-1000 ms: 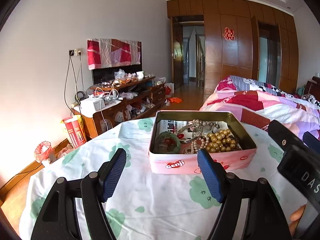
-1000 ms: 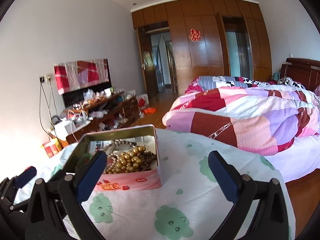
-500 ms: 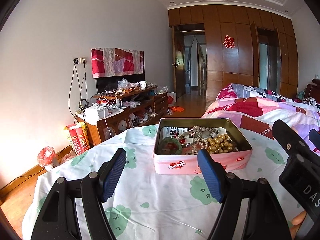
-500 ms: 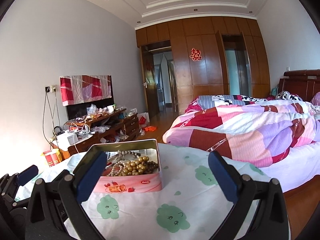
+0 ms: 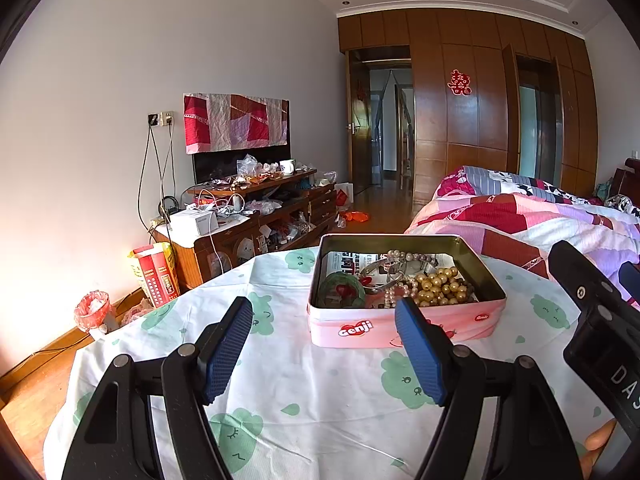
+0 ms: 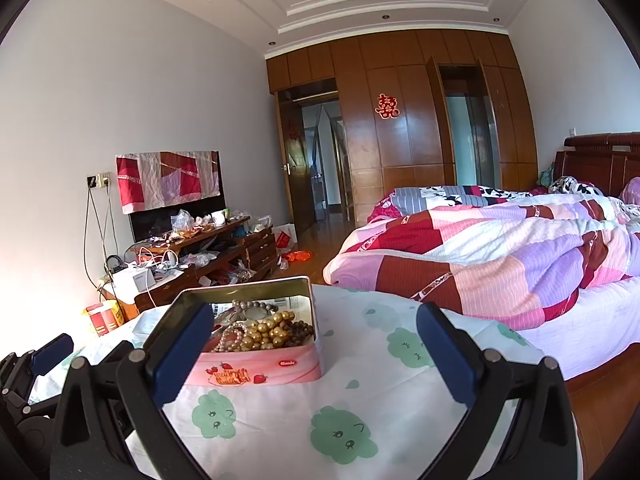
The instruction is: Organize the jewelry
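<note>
The pink rectangular metal tin (image 5: 404, 322) of beaded jewelry (image 5: 438, 286) lies flat, long side facing the left gripper (image 5: 324, 344); both grippers' jaws gape empty, right gripper (image 6: 316, 354) too.

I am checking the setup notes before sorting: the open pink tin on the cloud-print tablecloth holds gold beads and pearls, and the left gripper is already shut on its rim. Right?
Not quite. The left wrist view shows the left gripper open, short of the open pink tin and holding nothing. The gold beads and pearls do lie inside, on the cloud-print tablecloth.
</note>
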Tool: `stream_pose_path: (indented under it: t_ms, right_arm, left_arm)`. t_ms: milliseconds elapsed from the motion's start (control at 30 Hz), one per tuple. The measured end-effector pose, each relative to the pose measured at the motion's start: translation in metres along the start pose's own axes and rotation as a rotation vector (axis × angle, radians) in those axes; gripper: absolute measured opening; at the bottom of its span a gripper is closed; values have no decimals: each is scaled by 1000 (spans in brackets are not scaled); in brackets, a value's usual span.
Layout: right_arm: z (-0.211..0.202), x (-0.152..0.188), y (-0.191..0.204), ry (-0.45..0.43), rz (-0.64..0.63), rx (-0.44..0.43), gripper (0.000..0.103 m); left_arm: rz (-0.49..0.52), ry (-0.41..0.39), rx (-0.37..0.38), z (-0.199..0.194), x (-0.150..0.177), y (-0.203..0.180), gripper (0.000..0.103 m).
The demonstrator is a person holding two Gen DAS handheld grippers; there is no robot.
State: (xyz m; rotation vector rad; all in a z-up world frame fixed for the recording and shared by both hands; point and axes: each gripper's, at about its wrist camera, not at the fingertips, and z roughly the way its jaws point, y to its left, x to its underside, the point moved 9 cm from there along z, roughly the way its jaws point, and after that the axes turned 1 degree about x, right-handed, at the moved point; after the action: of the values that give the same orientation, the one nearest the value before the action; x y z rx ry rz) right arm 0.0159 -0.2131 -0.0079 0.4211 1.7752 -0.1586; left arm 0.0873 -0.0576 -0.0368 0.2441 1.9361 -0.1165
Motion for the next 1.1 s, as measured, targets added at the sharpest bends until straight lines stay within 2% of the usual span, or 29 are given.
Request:
stream_pose_path:
  t_ms: [700, 767, 1100]
  right_arm:
    - [1, 8, -7, 26, 20, 7, 103]
    - [2, 8, -8, 27, 21, 7, 103]
    - [3, 10, -5, 43, 19, 8, 103]
  left_arm:
    - [8, 6, -2, 0, 1, -1, 74]
    - [6, 0, 8, -1, 1, -2, 81]
    - [2, 4, 8, 0, 0, -2, 81]
